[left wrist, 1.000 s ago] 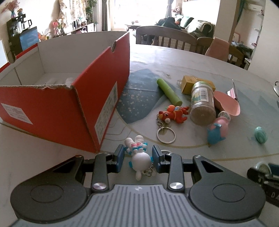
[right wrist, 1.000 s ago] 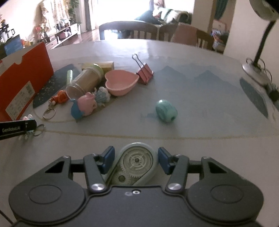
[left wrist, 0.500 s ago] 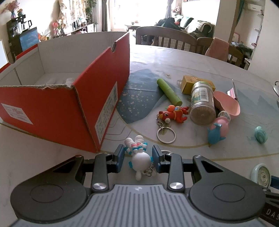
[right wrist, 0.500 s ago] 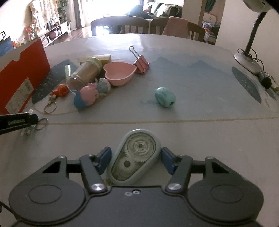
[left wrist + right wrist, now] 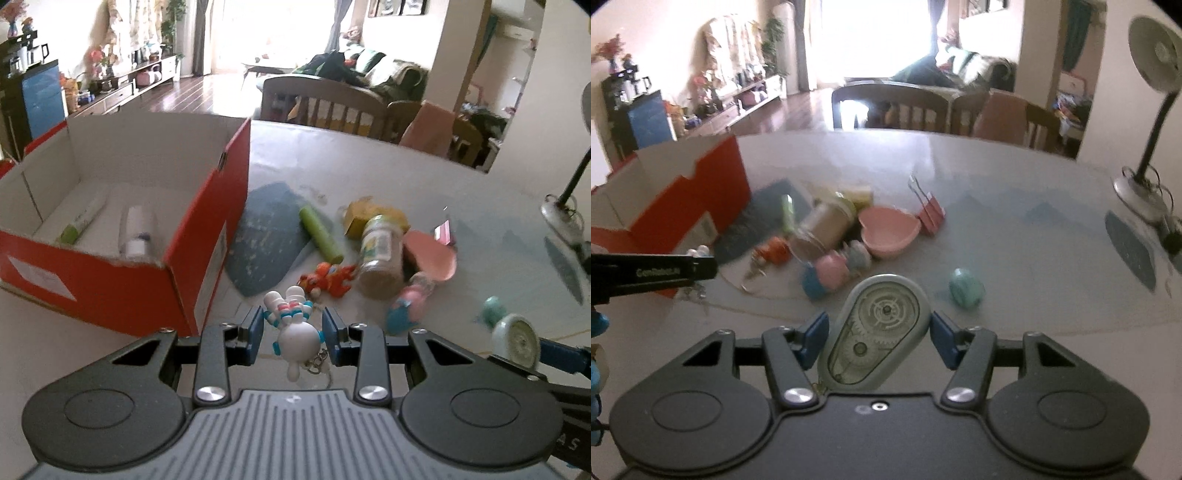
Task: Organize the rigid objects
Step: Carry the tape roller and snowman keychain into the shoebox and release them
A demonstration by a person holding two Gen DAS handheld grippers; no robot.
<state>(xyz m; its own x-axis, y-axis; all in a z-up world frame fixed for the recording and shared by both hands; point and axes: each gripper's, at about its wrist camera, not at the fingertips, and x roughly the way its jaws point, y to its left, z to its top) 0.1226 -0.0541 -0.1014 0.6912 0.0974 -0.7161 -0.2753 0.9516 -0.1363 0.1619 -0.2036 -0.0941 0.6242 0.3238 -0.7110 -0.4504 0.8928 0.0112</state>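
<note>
Jaws of the left gripper [image 5: 294, 334] are closed on a white figurine keychain [image 5: 293, 329], held above the desk [image 5: 424, 177] beside the red box [image 5: 207, 229]. A correction-tape dispenser [image 5: 877, 330] is clamped between the right gripper [image 5: 879, 334] jaws.

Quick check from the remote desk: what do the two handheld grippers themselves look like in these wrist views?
Both match. The left gripper has black linkage arms with silver pivot screws, round black side housings, blue pads on its fingers and a ribbed grey body. The right gripper is the same, but its body is smooth and dark. White lettering, too blurred to read, runs along the left gripper's side, seen from the right wrist.
</note>
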